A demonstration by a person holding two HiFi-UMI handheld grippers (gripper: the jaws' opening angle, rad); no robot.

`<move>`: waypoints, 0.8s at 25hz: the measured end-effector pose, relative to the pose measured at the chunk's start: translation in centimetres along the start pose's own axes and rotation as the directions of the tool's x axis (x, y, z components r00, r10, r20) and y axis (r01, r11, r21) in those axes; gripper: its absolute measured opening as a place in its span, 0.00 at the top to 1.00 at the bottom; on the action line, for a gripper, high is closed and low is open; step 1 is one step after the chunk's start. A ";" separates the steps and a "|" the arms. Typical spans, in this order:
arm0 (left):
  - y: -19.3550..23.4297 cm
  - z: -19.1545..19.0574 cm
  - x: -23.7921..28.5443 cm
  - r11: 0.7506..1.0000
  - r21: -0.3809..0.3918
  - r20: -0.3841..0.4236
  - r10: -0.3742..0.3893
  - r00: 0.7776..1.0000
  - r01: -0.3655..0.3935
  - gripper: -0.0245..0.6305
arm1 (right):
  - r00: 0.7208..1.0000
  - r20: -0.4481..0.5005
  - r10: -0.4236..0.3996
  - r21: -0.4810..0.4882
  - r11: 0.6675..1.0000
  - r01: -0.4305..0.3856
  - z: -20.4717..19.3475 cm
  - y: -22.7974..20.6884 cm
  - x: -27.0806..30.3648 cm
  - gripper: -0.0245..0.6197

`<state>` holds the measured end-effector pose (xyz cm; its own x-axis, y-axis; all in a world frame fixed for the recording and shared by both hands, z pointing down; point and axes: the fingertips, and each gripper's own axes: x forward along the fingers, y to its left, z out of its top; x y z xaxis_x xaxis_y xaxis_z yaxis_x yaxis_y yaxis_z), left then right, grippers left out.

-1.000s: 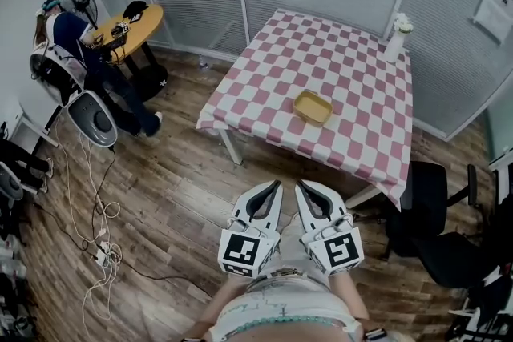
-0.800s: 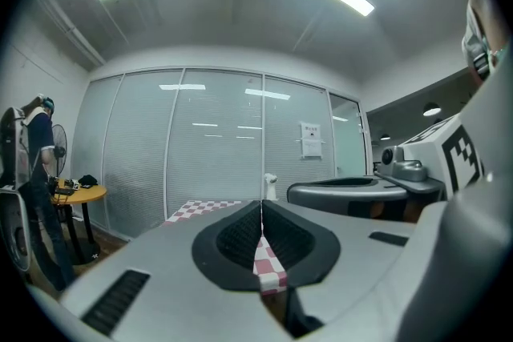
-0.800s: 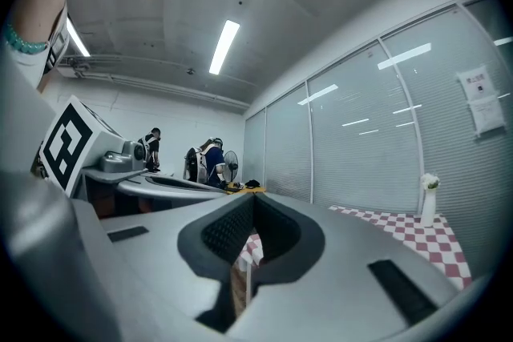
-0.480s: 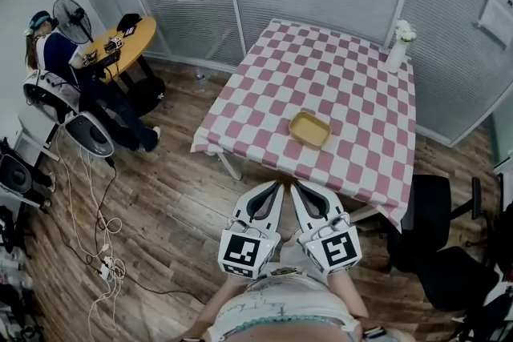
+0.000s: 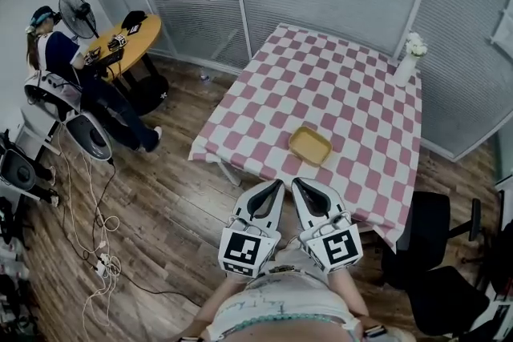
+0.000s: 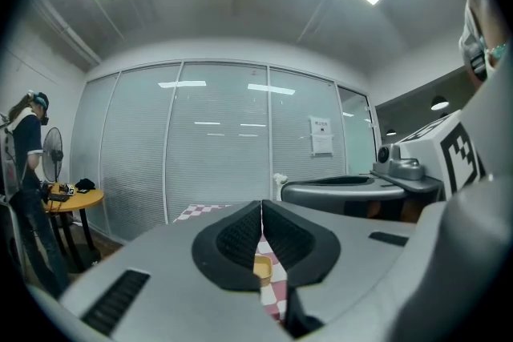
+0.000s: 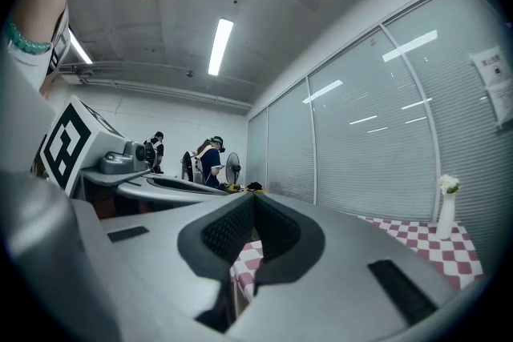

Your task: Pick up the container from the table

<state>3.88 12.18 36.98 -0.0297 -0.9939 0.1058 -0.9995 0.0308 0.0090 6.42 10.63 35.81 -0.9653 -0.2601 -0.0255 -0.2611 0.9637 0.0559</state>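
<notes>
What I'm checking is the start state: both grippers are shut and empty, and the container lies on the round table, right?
One slip: the container lies on the checked table, not the round table, as the head view shows. The left gripper and right gripper are indeed shut and empty.

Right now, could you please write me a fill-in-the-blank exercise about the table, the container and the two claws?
The container on the table is ___ in colour.
The left claw and the right claw are both ___.
The vase stands at the table's far ___ corner.
Missing words: yellow; shut; right.
</notes>
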 end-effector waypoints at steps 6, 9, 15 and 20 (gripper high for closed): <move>-0.2 0.1 3.2 1.000 -0.005 -0.007 0.004 1.000 -0.004 0.94 | 1.000 0.009 -0.003 -0.003 1.000 0.003 -0.3 -3.3 0.6 0.97; -0.4 -0.1 4.7 1.000 0.001 -0.010 0.007 1.000 -0.007 0.94 | 1.000 0.012 -0.013 -0.001 1.000 0.013 -0.6 -4.8 0.5 0.97; -1.4 -1.5 7.3 1.000 -0.010 -0.041 -0.020 0.999 0.019 0.94 | 0.998 -0.016 -0.054 0.017 0.998 0.054 -2.4 -8.0 -0.1 0.97; -2.1 -2.0 8.7 0.998 -0.021 -0.057 -0.053 0.997 0.051 0.94 | 0.996 -0.025 -0.084 0.028 0.996 0.085 -3.0 -9.5 -0.4 0.97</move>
<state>5.72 3.68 39.86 0.0236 -0.9865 0.1618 -0.9992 -0.0182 0.0350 9.25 1.40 38.23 -0.9397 -0.3419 -0.0050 -0.3419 0.9394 0.0257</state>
